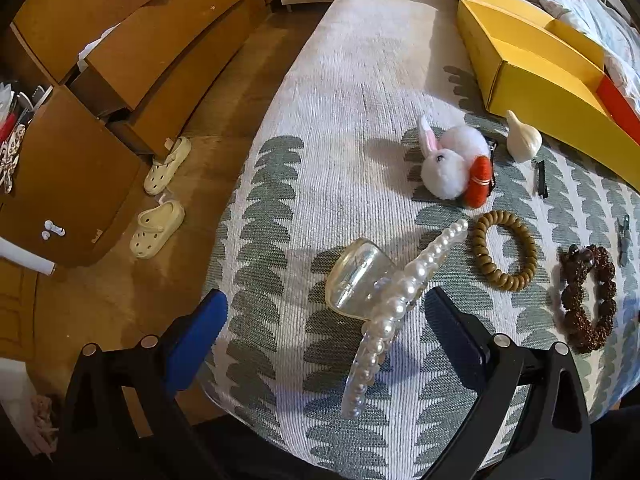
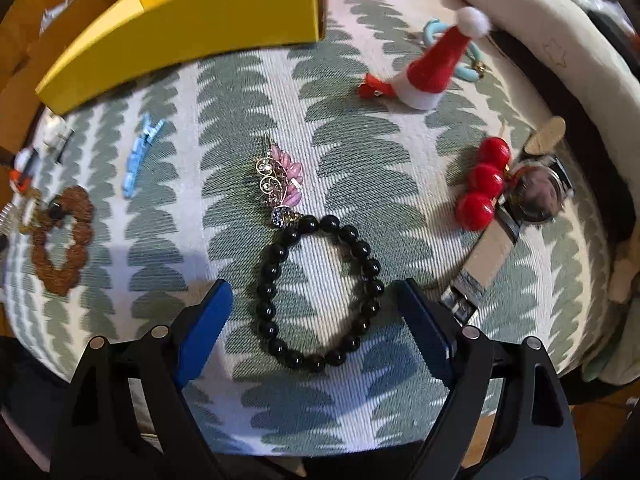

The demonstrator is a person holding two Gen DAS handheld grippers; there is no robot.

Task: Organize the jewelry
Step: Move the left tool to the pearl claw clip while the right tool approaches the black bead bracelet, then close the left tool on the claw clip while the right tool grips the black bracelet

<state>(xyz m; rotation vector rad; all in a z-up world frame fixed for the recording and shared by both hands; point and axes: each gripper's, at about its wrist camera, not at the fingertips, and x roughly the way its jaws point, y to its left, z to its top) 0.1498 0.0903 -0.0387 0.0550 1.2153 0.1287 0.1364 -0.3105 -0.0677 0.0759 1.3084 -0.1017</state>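
Note:
Jewelry and hair pieces lie scattered on a leaf-patterned bed cover (image 1: 352, 80). In the left wrist view, a pearl hair claw (image 1: 384, 312) lies between the wide-apart blue fingers of my left gripper (image 1: 325, 298), which do not touch it. Beside it are a tan coil hair tie (image 1: 504, 250) and a brown bead bracelet (image 1: 588, 300). In the right wrist view, my right gripper (image 2: 313, 287) hangs open just above a black bead bracelet (image 2: 276, 264), one finger on each side, with no contact. A pink jewelled hairpin (image 2: 280, 180) touches the bracelet's far end. An open yellow box (image 1: 532, 76) sits further back.
A bunny clip (image 1: 448, 160), a white garlic-shaped piece (image 1: 522, 138) and a black pin (image 1: 541, 178) lie near the box. Red ball clip (image 2: 484, 182), wristwatch (image 2: 536, 196), Santa hat clip (image 2: 428, 68) and blue clip (image 2: 140, 156) surround the right gripper. The bed edge drops to slippers (image 1: 160, 200) and wooden drawers (image 1: 160, 52).

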